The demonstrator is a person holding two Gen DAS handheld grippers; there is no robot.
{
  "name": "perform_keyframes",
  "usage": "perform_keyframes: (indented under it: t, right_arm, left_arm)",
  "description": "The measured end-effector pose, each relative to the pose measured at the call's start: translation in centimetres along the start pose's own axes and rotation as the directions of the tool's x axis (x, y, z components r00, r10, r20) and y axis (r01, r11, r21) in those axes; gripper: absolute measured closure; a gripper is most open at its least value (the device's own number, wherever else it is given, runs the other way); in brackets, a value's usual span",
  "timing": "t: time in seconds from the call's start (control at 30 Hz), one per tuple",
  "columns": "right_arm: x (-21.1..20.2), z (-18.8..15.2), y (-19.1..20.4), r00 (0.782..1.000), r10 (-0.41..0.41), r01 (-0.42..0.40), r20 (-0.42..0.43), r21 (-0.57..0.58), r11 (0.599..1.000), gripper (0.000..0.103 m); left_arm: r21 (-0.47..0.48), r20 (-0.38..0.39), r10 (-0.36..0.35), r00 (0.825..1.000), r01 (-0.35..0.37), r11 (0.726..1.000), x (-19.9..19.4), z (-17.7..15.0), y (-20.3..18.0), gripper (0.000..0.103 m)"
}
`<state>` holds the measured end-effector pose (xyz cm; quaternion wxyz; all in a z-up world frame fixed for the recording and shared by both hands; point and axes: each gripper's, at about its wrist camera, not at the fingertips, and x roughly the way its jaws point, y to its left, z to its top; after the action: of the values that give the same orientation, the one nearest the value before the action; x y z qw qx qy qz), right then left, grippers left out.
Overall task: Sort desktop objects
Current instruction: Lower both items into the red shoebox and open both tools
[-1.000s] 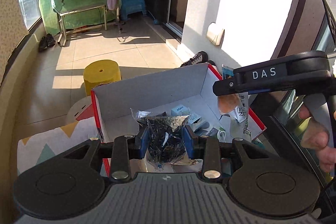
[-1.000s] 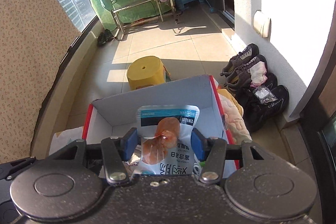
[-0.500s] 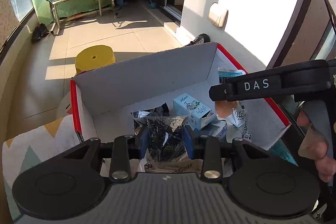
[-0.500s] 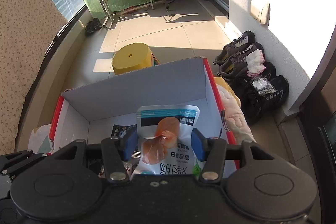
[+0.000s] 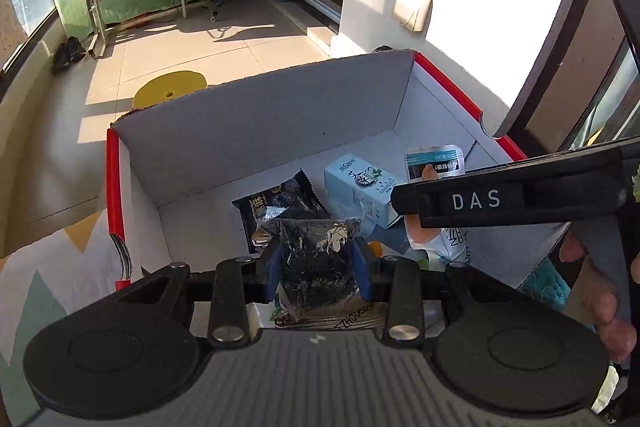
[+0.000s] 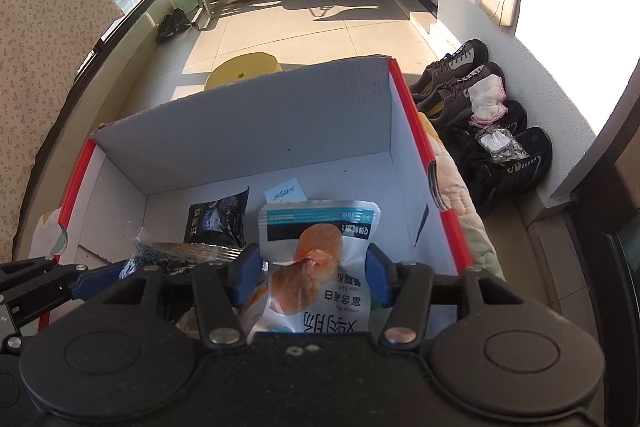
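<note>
- One cardboard box (image 5: 256, 131) with white inner walls and red rims stands open in front of both grippers; it is the largest task item and rests on a patterned cloth (image 5: 60, 259).
- Beyond the box, a yellow stool (image 6: 244, 67) stands on the tiled floor, and several shoes (image 6: 504, 155) line the wall at the right.
- Right gripper (image 6: 312, 275): its blue fingers (image 6: 246, 273) are set at medium width and clamp a clear pouch (image 6: 320, 267) with a teal header and an orange piece of food inside. The pouch is held over the near right part of the box interior.
- Left gripper (image 5: 316, 263): its blue fingers (image 5: 272, 267) are set narrow and grip a transparent bag of dark dried contents (image 5: 316, 255). The bag is held over the near edge of the box, left of the pouch.
- On the box floor lies a light blue carton (image 5: 360, 187), just right of a black snack packet (image 5: 280, 207); the two appear to touch.
- The black snack packet lies flat near the middle of the box floor, behind the held dark bag.
- A hand (image 5: 600, 291) holds the handle of the right gripper at the right edge of the left wrist view.
</note>
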<state>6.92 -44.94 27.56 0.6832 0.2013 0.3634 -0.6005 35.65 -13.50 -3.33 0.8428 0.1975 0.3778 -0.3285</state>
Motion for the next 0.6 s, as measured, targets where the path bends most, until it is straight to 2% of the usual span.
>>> perform_keyframes:
  t: [0.17,0.23,0.27,0.6]
  right_arm:
    - [-0.2,0.1,0.1,1.0,0.01,-0.01,-0.005,0.004,1.0,0.041]
    - [-0.3,0.2,0.1,1.0,0.011,-0.011,-0.007,0.014,1.0,0.039]
    - [-0.4,0.2,0.0,1.0,0.015,-0.015,-0.011,0.023,1.0,0.039]
    - [-2.6,0.1,-0.8,0.999,0.047,-0.047,0.0,0.063,0.997,0.038]
  left_arm:
    - [0.01,-0.008,0.012,1.0,-0.012,1.0,-0.1,0.0,-0.3,0.063]
    - [0.014,-0.007,0.024,1.0,-0.024,1.0,-0.2,-0.1,-0.5,0.045]
    - [0.019,-0.001,0.031,1.0,-0.031,0.999,-0.4,-0.2,-0.6,0.043]
    - [0.016,0.028,0.027,0.999,-0.027,1.0,-2.6,-0.4,-1.1,0.043]
